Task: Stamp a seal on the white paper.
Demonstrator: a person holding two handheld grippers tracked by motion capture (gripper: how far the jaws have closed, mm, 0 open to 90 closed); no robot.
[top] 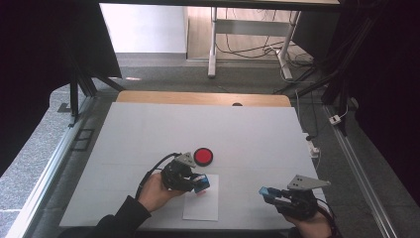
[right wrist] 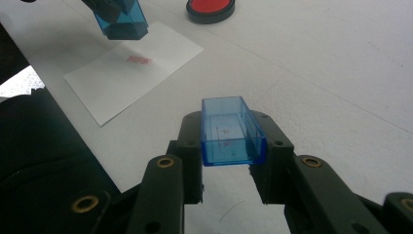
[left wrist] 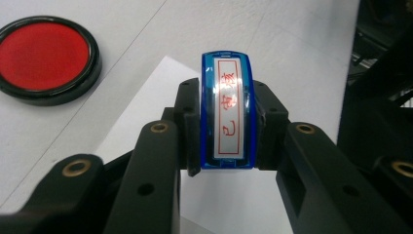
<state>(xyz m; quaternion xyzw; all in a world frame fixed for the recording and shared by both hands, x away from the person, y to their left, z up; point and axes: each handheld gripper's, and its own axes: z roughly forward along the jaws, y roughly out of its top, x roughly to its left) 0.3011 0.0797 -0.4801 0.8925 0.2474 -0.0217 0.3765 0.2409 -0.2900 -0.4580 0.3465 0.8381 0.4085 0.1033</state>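
My left gripper [top: 200,183] is shut on a blue stamp [left wrist: 228,112] whose silver label bears red characters. It hangs just above the top of a white sheet of paper [top: 200,207]. On that paper is a small red stamped mark [right wrist: 139,60]. A round red ink pad [top: 203,156] in a black rim lies just beyond the left gripper. My right gripper [top: 270,193] stays near the table's front right, shut on the clear blue stamp cap [right wrist: 231,131], whose open side faces up.
A white mat [top: 247,134] covers the table, with a wooden edge [top: 203,97] showing at the far side. Cables and desk legs [top: 213,44] stand on the floor beyond. Dark frame rails run along both sides.
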